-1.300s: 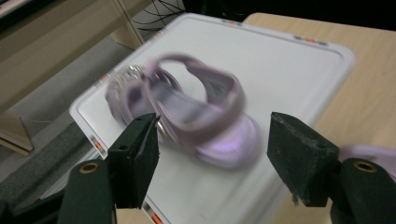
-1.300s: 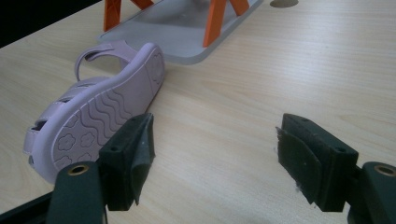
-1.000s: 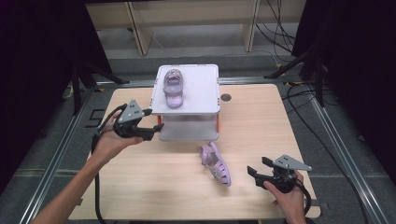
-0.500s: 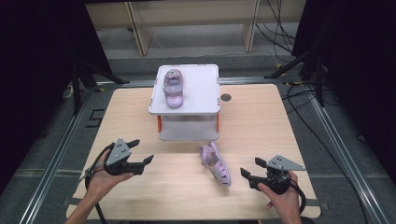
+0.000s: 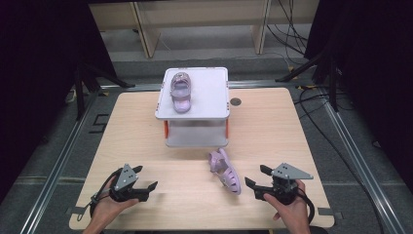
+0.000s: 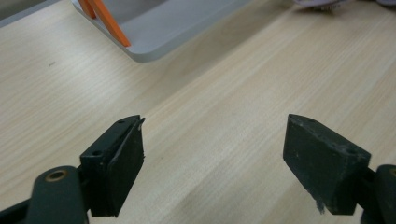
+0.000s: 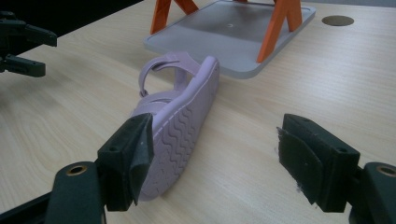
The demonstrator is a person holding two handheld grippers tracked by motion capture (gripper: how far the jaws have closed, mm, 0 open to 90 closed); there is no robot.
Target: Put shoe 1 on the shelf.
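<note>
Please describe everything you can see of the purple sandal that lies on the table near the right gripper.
The purple sandal is small, of what looks like soft moulded foam or rubber. It lies tipped on its side on the wooden table, its wavy-grooved sole facing the right gripper, straps on the far side. It sits just in front of the grey rack; whether they touch I cannot tell. The open jaws do not touch it.
</note>
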